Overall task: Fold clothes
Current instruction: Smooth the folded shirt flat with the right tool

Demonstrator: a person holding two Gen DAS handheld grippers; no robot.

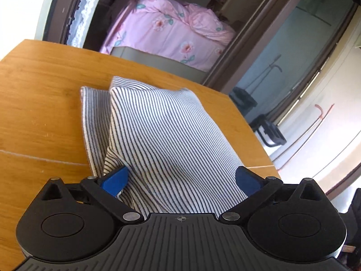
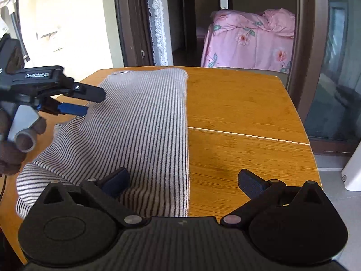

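A folded black-and-white striped garment (image 1: 162,131) lies on the wooden table (image 1: 45,113), its near end bunched up. My left gripper (image 1: 180,180) is open wide, and the cloth's near end sits between its blue pads (image 1: 115,179) without being pinched. In the right wrist view the same garment (image 2: 140,124) runs down the table's left half. My right gripper (image 2: 183,181) is open too, straddling the garment's straight right edge, with its right finger over bare wood. The left gripper (image 2: 90,102), held by a gloved hand (image 2: 11,153), hovers at the cloth's left side.
The table (image 2: 248,113) has a thin seam line across its top. Beyond its far edge a doorway opens onto a bed with a pink floral quilt (image 2: 250,40). A lace curtain (image 2: 158,22) hangs left of the doorway. A white object (image 2: 354,169) stands on the floor at the right.
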